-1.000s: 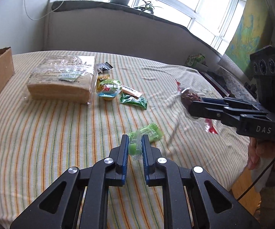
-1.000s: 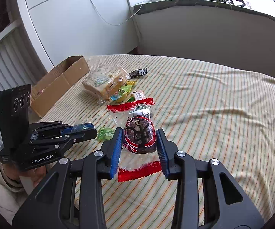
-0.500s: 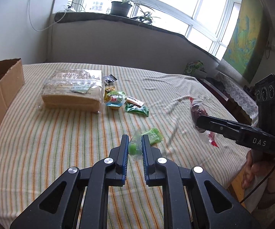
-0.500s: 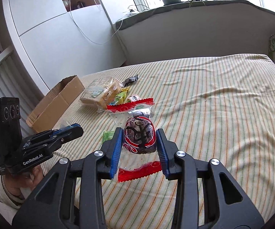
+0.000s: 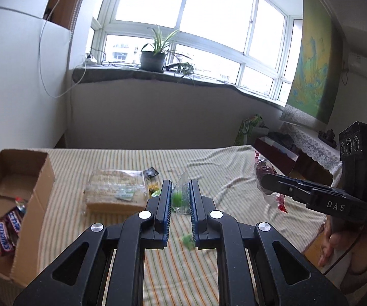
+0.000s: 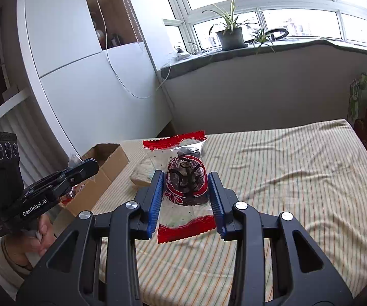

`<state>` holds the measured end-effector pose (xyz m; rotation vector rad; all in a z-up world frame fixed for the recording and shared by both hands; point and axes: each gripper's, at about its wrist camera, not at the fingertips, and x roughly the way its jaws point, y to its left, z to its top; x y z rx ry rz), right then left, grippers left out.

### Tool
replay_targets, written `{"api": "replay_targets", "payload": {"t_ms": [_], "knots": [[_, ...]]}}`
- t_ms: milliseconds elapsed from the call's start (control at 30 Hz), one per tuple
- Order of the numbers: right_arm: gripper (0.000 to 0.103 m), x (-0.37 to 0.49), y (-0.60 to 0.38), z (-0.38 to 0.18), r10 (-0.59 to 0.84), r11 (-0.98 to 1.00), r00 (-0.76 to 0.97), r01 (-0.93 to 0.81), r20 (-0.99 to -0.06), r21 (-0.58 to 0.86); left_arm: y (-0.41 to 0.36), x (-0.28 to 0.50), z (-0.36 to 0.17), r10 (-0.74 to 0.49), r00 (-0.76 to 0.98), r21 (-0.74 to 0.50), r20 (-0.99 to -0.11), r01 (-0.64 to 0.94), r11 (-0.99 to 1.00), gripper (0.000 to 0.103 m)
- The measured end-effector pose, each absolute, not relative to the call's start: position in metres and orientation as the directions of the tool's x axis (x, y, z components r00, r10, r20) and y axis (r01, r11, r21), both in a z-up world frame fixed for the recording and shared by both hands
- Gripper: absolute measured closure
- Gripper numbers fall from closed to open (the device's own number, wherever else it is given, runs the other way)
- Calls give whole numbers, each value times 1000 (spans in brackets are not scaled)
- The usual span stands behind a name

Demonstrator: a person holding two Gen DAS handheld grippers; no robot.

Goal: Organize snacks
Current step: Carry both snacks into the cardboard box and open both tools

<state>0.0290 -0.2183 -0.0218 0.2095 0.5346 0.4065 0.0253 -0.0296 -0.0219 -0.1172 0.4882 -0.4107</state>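
Note:
My left gripper (image 5: pixel 179 191) is shut on a small green candy in a clear wrapper (image 5: pixel 179 196), held above the striped tablecloth (image 5: pixel 132 262). My right gripper (image 6: pixel 185 178) is shut on a red and clear packet with a dark round cake (image 6: pixel 184 183), also lifted off the table. Each gripper shows in the other's view: the right one (image 5: pixel 262 178) at the right edge with its red packet (image 5: pixel 265 170), the left one (image 6: pixel 95 164) at the left near the box. The open cardboard box (image 5: pixel 38 193) at the table's left holds chocolate bars (image 5: pixel 6 229).
A wrapped loaf of bread (image 5: pixel 117 191) lies mid-table with small snack packets (image 5: pixel 150 172) just behind it. Another green wrapper (image 5: pixel 187 241) lies on the cloth below my left fingers. A hand (image 5: pixel 336 242) holds the right gripper past the table's right edge. A windowsill with plants (image 5: pixel 155 56) is beyond.
Both grippers have risen and tilted up with their snacks still held. The box and its chocolate bars have come into the left wrist view; more of the window and wall shows in both.

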Motion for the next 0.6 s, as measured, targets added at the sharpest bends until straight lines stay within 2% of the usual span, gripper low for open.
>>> {"api": "replay_targets", "payload": {"t_ms": [167,600], "knots": [[66,29,-194,-8,429,902,778,-340,-460,266,-9,19,-9,-418,823,-223,-386,356,907,91],[66,60,-89,-19,536,837,657,-492,-530,238,59,14,-21,-322,863,-255,-388,236,938,91]]}}
